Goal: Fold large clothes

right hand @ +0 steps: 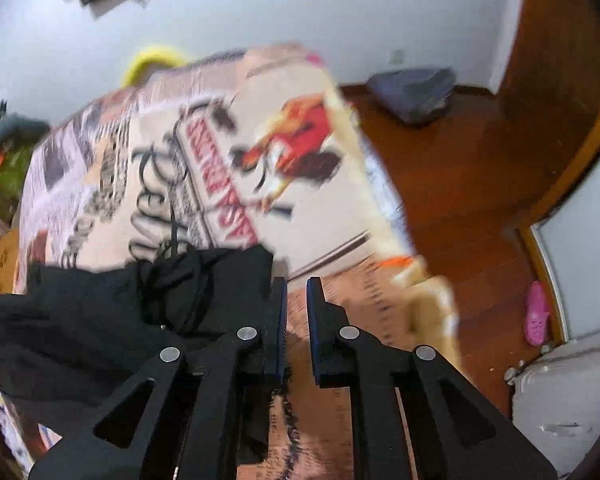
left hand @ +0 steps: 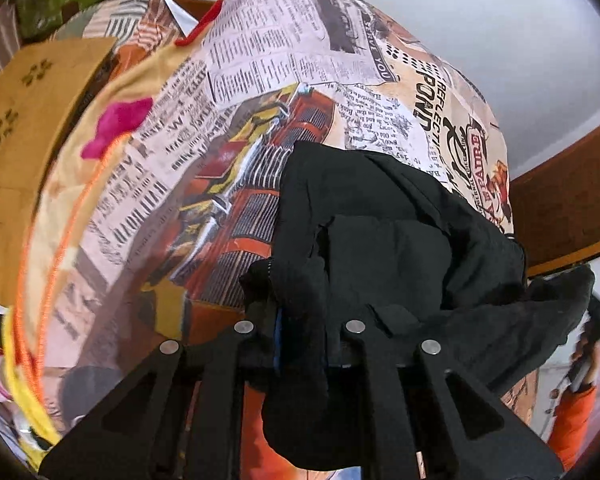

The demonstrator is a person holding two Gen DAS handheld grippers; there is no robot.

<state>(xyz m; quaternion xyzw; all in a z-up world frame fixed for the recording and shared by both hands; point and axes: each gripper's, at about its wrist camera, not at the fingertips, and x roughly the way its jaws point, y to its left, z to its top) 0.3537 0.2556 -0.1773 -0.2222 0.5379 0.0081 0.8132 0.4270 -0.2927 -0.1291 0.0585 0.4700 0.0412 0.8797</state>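
wooden floor (right hand: 460,184) and a white wall (right hand: 300,4) surround a bed with a newspaper-print cover (left hand: 260,60). the black garment (left hand: 380,240) lies bunched on this cover. the left gripper (left hand: 312,344) is closed on a fold of the garment, cloth hiding its tips. the right gripper (right hand: 297,320) has its jaws a little apart and holds nothing, just beside the garment's edge (right hand: 220,280).
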